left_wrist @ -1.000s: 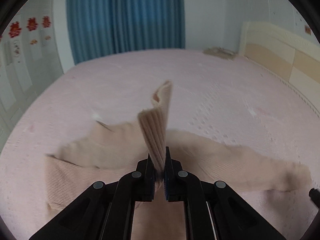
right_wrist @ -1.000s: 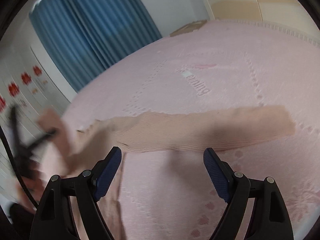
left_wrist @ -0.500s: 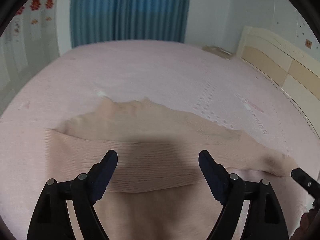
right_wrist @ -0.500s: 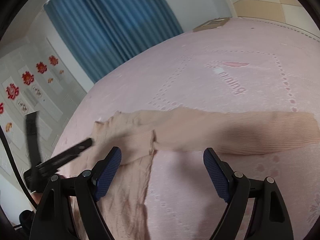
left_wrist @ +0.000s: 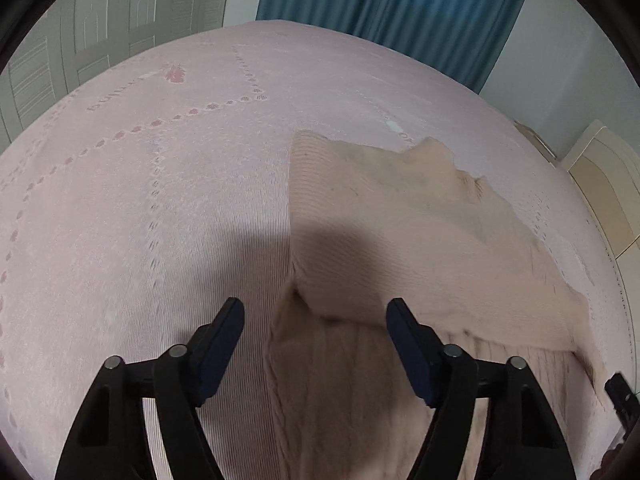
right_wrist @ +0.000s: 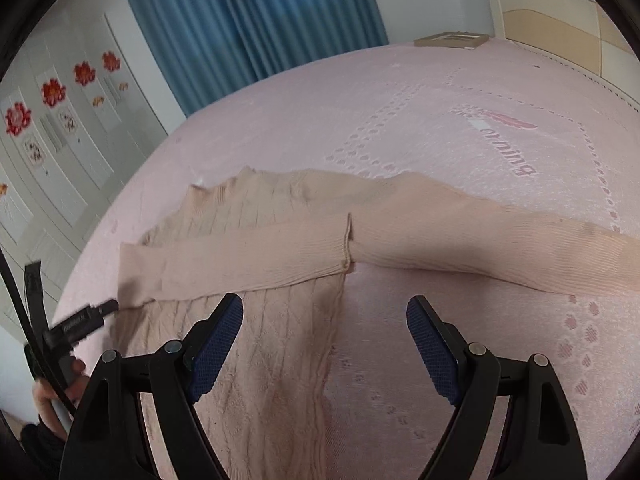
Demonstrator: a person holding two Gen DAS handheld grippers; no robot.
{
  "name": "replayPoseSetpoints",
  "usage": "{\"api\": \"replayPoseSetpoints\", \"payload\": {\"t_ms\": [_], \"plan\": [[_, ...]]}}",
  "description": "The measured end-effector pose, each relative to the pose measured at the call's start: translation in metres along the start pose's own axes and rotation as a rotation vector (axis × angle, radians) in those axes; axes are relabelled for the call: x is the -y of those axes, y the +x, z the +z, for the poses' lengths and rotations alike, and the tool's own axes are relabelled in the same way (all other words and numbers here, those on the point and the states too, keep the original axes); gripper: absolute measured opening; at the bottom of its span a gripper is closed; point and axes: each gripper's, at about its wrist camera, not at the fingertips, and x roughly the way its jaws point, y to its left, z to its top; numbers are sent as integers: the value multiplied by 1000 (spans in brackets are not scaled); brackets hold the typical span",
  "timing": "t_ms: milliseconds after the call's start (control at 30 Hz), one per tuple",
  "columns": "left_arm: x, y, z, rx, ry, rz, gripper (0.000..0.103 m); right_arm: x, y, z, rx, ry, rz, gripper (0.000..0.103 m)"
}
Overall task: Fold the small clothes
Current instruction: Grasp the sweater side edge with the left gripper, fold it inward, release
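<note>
Beige sweater (left_wrist: 400,232) flat; left claw (left_wrist: 314,344) agape, tilted down.

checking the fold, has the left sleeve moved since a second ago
Yes. The left sleeve was pinched upright in the left gripper; it now lies flat across the sweater body, cuff at the right side seam.

The left gripper (left_wrist: 312,330) no longer pinches the sleeve (right_wrist: 240,256); its jaws have opened, then begun closing, empty. The sleeve now lies folded across the sweater (right_wrist: 260,352), no longer lifted.

Ribbed beige knit sweater (right_wrist: 280,256) lies on a matt, pink woven bedspread (right_wrist: 400,128).
</note>
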Motion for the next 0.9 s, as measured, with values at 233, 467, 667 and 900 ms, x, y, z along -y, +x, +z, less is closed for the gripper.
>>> {"api": "replayPoseSetpoints", "payload": {"t_ms": [233,467,667,900], "plan": [[-14,40,23,-15,-44,-27,50,-10,26,-8,-53,-32,-27,83],[-8,33,22,82,26,17,14,-9,37,-14,-89,-2,-29,83],[-2,40,24,89,51,110,32,1,-5,-9,46,28,-145,83],[-1,35,22,94,57,155,55,62,-89,8,173,100,-210,76]]}}
